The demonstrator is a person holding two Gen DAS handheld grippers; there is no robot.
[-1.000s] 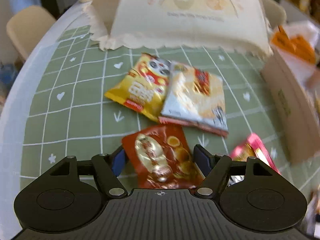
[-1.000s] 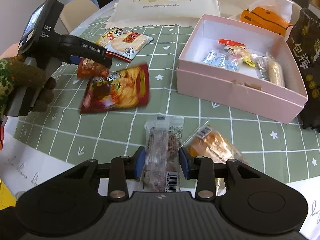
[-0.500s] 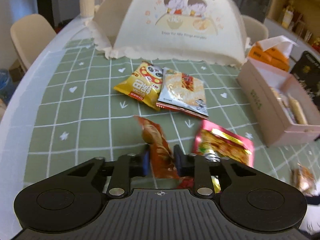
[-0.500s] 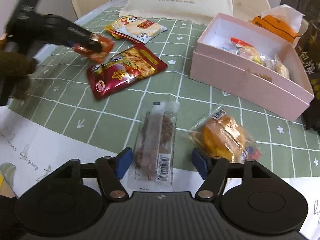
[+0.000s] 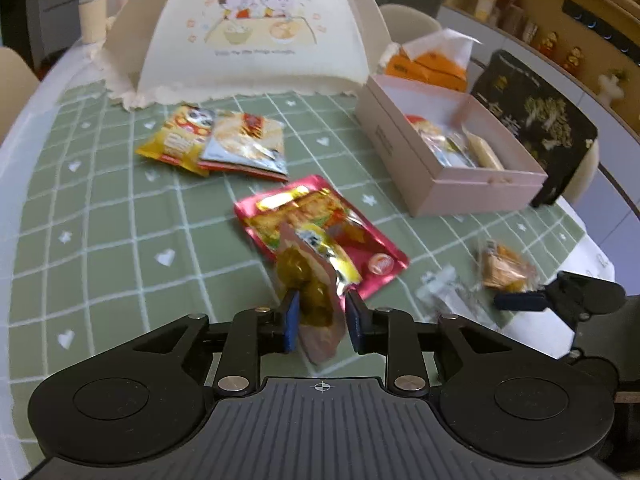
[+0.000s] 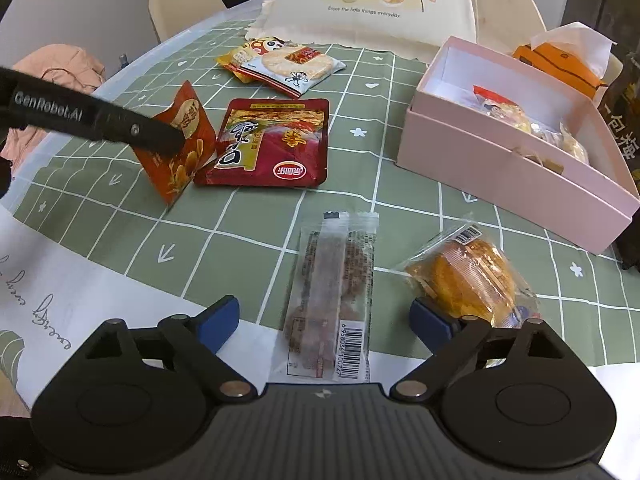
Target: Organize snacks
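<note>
1. Two hand-held grippers are over the green checked tablecloth [image 6: 248, 236], one on each side of the scattered snacks.
2. The left gripper [image 5: 322, 322] is clamped on a small orange-red snack packet [image 6: 176, 148]; the packet stands on edge between the blue pads, its lower corner close to the cloth, though I cannot tell whether it touches.
3. Just beyond that packet lies a flat dark-red pouch [image 6: 272, 144] with a gold panel, resting on the cloth right beside it.
4. The right gripper [image 6: 324, 322] hangs wide apart, holding nothing.
5. Between its blue pads lies a long clear-wrapped bar [image 6: 334, 300] with a barcode at the near end, lengthwise toward the camera.
6. A wrapped golden cake [image 6: 468, 276] sits just to the right of the bar, its near end against the right pad.
7. Farther back, a yellow panda packet [image 5: 176, 140] and a rice-cracker packet [image 5: 246, 144] overlap, near the cream food cover [image 5: 256, 28] printed with two children.
8. The pink box [image 6: 508, 168] stands open on the right side, with several wrapped snacks already lying inside.
9. An orange tissue pack [image 5: 432, 64] sits behind the box, and a black bag [image 5: 536, 120] with gold lettering stands against its far side.
</note>
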